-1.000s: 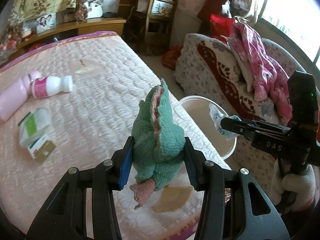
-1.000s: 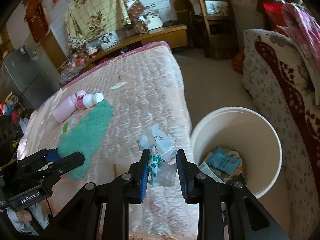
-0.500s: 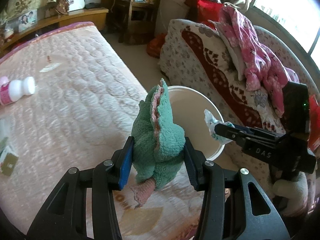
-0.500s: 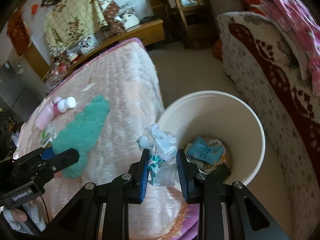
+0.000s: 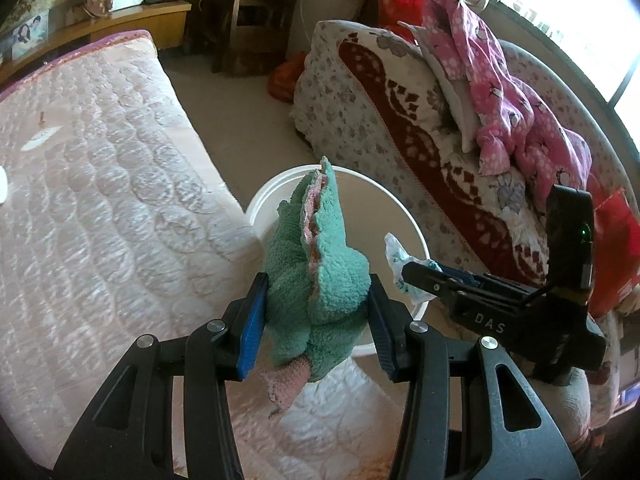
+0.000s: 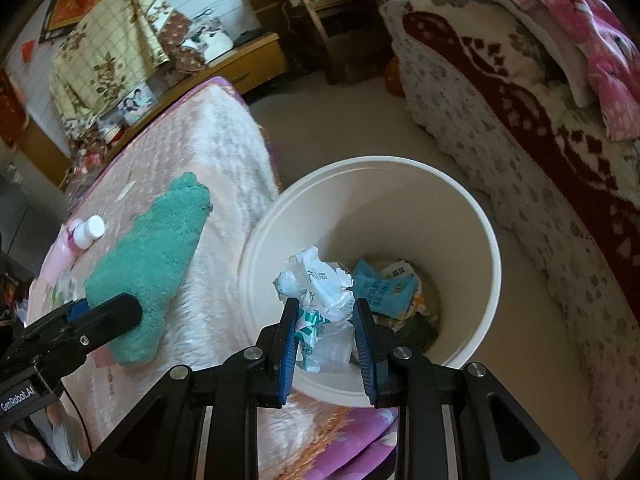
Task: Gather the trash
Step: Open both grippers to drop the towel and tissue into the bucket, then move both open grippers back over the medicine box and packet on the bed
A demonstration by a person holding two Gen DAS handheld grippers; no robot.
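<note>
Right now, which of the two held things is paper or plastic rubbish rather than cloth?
The crumpled white wrapper in the right gripper, over the white bucket. The left gripper holds a fluffy green cloth.

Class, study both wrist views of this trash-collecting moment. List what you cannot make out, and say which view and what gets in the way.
- Bin contents: right wrist view, partly hidden behind the crumpled wrapper in the right gripper.
- Bucket interior: left wrist view, screened by the green cloth held in the left gripper.
- Wrapper print: right wrist view, too crumpled to read.
- Pink bottle: right wrist view, label too small.
- Person's hand: right wrist view, cut off by the edge.
</note>
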